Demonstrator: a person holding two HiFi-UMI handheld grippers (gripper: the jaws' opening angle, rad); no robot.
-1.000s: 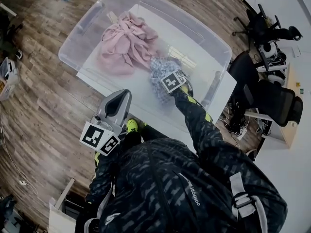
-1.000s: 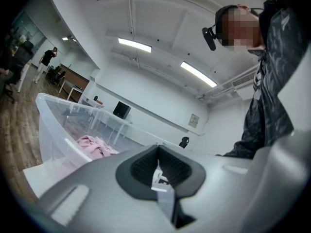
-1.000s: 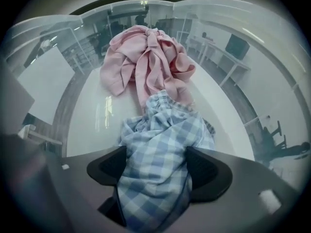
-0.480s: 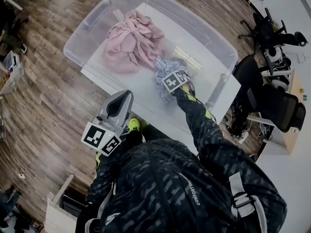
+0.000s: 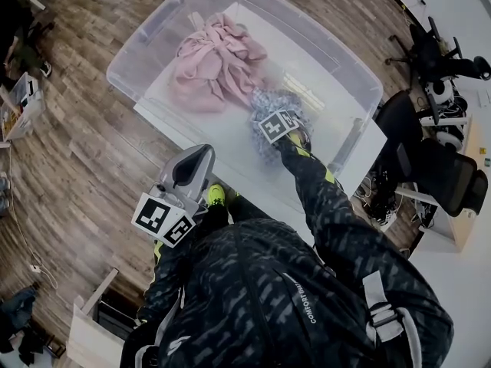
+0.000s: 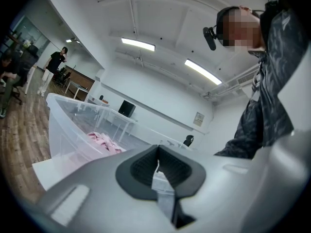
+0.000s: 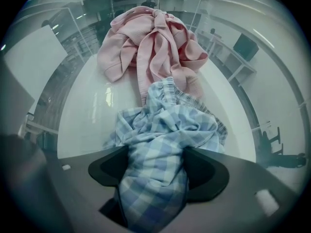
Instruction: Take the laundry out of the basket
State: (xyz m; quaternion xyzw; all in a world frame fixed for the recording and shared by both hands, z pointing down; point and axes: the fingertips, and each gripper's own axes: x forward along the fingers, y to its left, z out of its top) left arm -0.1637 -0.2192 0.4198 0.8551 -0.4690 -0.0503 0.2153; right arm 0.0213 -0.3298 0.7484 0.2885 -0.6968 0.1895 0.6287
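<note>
The right gripper (image 7: 155,176) has just been closing its fingers (image 7: 109,171) on a bunched fold of the blue checked cloth (image 7: 167,125), which fills the gap between them. The cloth looks light and limp, likely to trail when lifted, so a thick bunch is the safest hold. It lies mid-floor in the basket (image 5: 149,33), touching the pink garment (image 7: 150,47) at the far end. The left gripper (image 6: 158,174), fingers together and empty, hangs outside the near wall

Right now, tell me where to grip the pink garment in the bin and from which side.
Grip the raised, twisted bunch at the middle of the pink garment, coming straight down from above. The folds gather there into a thick ridge, the tall walls of the clear bin would block a sideways approach, and the blue checked cloth lies against its near edge.
</note>
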